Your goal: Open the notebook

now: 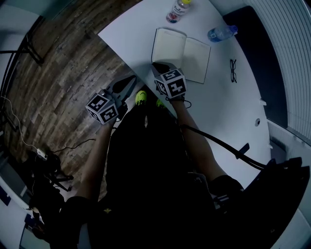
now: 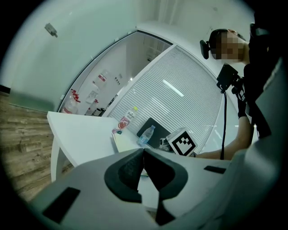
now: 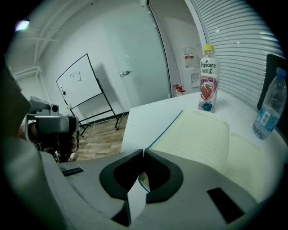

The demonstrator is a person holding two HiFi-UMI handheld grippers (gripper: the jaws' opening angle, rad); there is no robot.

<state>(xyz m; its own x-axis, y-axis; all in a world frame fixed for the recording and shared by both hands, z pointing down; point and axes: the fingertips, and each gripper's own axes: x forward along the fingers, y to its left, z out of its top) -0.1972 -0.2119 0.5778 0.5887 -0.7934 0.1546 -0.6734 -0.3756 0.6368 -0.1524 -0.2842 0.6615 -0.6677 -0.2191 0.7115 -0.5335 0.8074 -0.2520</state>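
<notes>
The notebook lies open and flat on the white table, its cream lined pages facing up. My right gripper hangs over the notebook's near left corner, pointing down at it. In the right gripper view the open pages and the blue cover edge show just beyond my right gripper, whose jaws are shut with nothing seen between them. My left gripper is left of the table's edge, over the wood floor, also shut and empty. In the left gripper view my left gripper points level at the notebook.
A juice bottle stands at the table's far end and a water bottle lies beside the notebook. Glasses lie to the right. The table's edge runs diagonally by my yellow shoes. A whiteboard stands across the room.
</notes>
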